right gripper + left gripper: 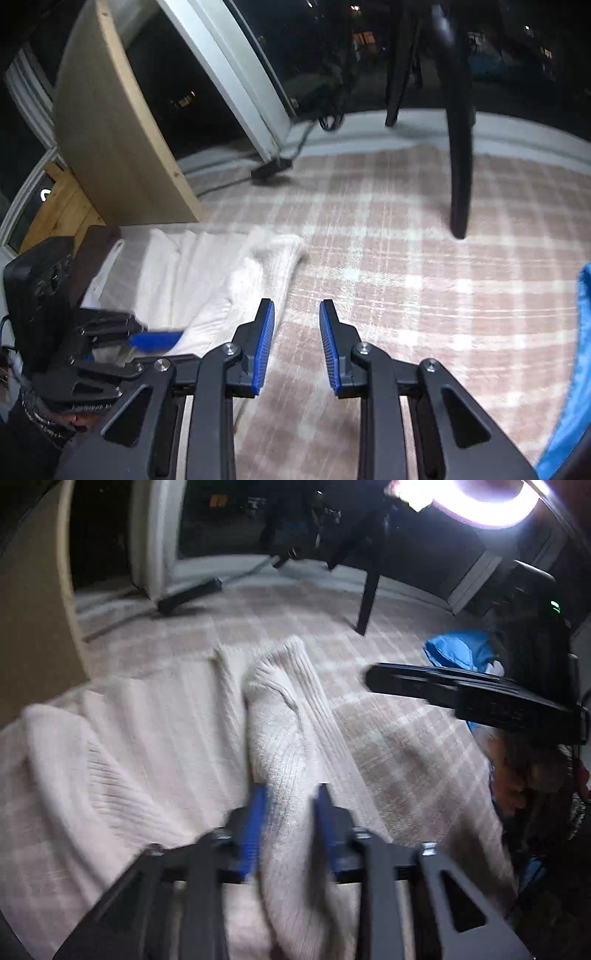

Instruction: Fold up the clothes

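Note:
A cream ribbed sweater lies spread on a pink plaid rug. One bunched part of it, likely a sleeve, runs up between the blue pads of my left gripper, which is shut on it. In the right wrist view the sweater sits to the left, with the left gripper at its near edge. My right gripper hovers open over bare rug just right of the sweater, holding nothing. It shows as a dark bar in the left wrist view.
A blue garment lies on the rug to the right, also at the frame edge. Dark chair legs stand beyond. A wooden board leans at the left by a sliding glass door. A ring light glares overhead.

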`<state>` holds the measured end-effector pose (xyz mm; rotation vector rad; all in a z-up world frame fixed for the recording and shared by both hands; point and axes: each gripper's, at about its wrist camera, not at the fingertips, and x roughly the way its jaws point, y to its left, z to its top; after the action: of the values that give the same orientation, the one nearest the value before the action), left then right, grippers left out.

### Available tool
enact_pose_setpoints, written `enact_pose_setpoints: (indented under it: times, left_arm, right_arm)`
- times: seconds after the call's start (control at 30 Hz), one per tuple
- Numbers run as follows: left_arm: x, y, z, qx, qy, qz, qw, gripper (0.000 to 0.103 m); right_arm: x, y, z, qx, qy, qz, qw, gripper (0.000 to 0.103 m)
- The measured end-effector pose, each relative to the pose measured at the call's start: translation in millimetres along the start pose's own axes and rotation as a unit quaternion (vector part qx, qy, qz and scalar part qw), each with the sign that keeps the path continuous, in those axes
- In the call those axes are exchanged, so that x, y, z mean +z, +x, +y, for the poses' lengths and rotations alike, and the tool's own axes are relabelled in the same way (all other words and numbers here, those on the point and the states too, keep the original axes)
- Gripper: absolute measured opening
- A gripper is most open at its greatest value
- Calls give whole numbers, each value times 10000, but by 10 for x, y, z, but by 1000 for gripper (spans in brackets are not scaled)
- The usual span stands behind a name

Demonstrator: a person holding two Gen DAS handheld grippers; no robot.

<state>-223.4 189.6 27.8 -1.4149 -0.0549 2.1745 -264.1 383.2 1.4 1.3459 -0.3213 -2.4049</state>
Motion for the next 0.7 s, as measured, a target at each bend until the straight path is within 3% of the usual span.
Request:
enact_pose_setpoints:
  times: [0.1,0.17,0.23,0.27,0.33,0.53,0.57,0.6,0.7]
  left_arm:
    - [-56,-139,-3,-32,-108,-280,9995,9]
    - [-116,-370,51,-53,-328,-718,9969,9]
    - [-202,-536,115,-71,-446,-1097,9929,9]
    - [-213,-460,162,-15,-488,-960,9942,9]
    - [-235,-338,236,45,-591,-746,9954,9]
    - [-299,-270,299,-21,-782,-660,9947,10]
    - [-290,-258,283,-22,-769,-648,9949,10]
    - [-284,-256,272,-20,-755,-648,9950,10]
    - [-221,-131,195,108,-620,-606,9962,12]
  right_arm:
    - [-16,120,-54,102,196,102,9997,26]
    - [-7,149,-25,242,183,82,9995,27]
    - [3,179,5,382,170,62,9991,39]
    - [7,193,19,452,163,52,9988,45]
    - [17,222,48,592,150,32,9981,45]
    - [58,354,103,843,129,47,9963,45]
    - [58,325,114,852,109,-38,9963,31]
    - [57,297,125,861,88,-123,9962,7]
    - [55,221,161,848,7,-350,9958,6]
